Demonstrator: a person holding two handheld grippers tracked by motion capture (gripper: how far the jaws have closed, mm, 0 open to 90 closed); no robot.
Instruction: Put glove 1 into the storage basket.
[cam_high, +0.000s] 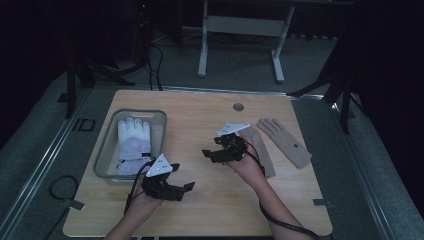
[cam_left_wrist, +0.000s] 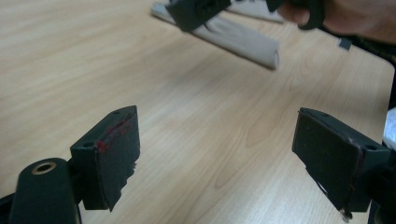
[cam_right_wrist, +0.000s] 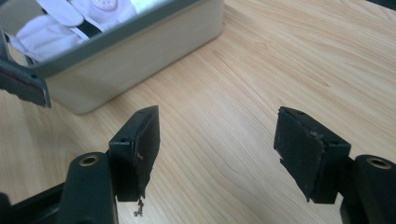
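A white glove (cam_high: 133, 141) lies in a grey bin (cam_high: 106, 145) at the table's left. Two beige gloves rest at the right: one flat (cam_high: 285, 141), one folded (cam_high: 263, 152) partly under the person's right hand. My left gripper (cam_high: 182, 191) hovers over bare wood just right of the bin's near corner, jaws open and empty (cam_left_wrist: 219, 140). My right gripper (cam_high: 211, 147) is held above mid-table beside the folded glove, pointing left toward the bin, open with nothing between its jaws (cam_right_wrist: 217, 135). The left gripper view looks across at the folded beige glove (cam_left_wrist: 243, 39).
The wooden table (cam_high: 210, 115) has a small round hole (cam_high: 238, 107) near its far edge. In the right gripper view the bin (cam_right_wrist: 135, 51) stands close ahead with the white glove (cam_right_wrist: 56, 23) inside. A desk frame (cam_high: 240, 30) stands on the floor beyond.
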